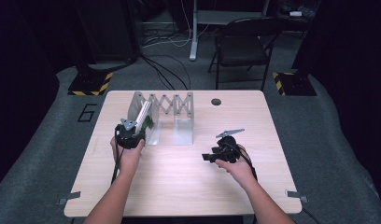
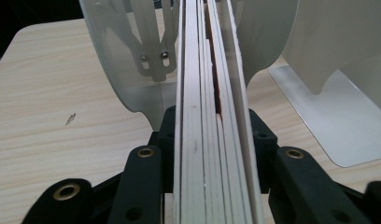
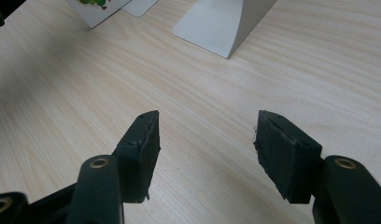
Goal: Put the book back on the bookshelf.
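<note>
While the right gripper (image 1: 208, 157) rests near the middle of the tabletop (image 1: 179, 186), slightly toward the right edge, its jaws stand spread with only bare wood between them. The left gripper (image 1: 132, 131), nearer the left edge, has a stack of thin books (image 2: 212, 140) standing upright between its jaws; whether the pads press on the stack I cannot tell. The books stand in the leftmost slot of the white expanding rack (image 1: 167, 109), which sits toward the far edge, left of centre. Beyond it, by the far edge, is a dark round hole (image 1: 216, 101).
</note>
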`<action>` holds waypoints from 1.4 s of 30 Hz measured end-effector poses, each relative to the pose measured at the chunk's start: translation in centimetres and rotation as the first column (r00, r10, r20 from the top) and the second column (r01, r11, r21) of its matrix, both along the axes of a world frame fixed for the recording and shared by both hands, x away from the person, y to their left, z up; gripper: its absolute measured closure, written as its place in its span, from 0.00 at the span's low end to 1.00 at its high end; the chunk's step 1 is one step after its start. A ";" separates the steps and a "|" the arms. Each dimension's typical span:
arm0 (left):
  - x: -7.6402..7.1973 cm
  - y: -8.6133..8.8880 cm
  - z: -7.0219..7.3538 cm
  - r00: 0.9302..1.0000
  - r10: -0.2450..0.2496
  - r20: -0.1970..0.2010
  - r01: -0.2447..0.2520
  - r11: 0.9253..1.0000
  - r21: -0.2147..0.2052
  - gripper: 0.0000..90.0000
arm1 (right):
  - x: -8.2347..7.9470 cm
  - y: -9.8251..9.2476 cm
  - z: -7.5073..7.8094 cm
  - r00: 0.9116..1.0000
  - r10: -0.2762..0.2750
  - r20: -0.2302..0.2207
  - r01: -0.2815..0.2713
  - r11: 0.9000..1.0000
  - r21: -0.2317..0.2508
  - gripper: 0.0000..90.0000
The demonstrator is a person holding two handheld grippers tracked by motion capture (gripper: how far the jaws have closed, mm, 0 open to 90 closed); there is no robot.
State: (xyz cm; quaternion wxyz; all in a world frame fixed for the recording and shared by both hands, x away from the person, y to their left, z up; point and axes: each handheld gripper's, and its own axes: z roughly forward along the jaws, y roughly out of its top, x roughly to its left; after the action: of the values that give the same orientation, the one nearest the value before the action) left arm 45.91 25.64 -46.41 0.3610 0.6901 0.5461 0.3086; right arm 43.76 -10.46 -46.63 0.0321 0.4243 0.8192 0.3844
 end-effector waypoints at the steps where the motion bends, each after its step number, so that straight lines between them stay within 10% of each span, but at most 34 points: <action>1: 0.0 -0.1 0.0 1.000 0.002 0.013 -0.002 1.000 0.004 0.71 | 0.0 0.0 0.0 1.000 0.000 0.003 0.000 1.000 0.000 0.44; 42: -4.2 0.8 3.4 0.994 -0.022 0.106 0.026 0.999 -0.034 0.61 | 0.1 0.1 -0.2 1.000 0.007 0.005 -0.007 1.000 -0.002 0.44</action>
State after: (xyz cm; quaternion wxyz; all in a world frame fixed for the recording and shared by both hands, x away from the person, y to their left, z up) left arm 41.76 26.42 -42.98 0.4050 0.6730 0.5232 0.3306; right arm 43.87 -10.39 -46.81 0.0335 0.4206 0.8210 0.3846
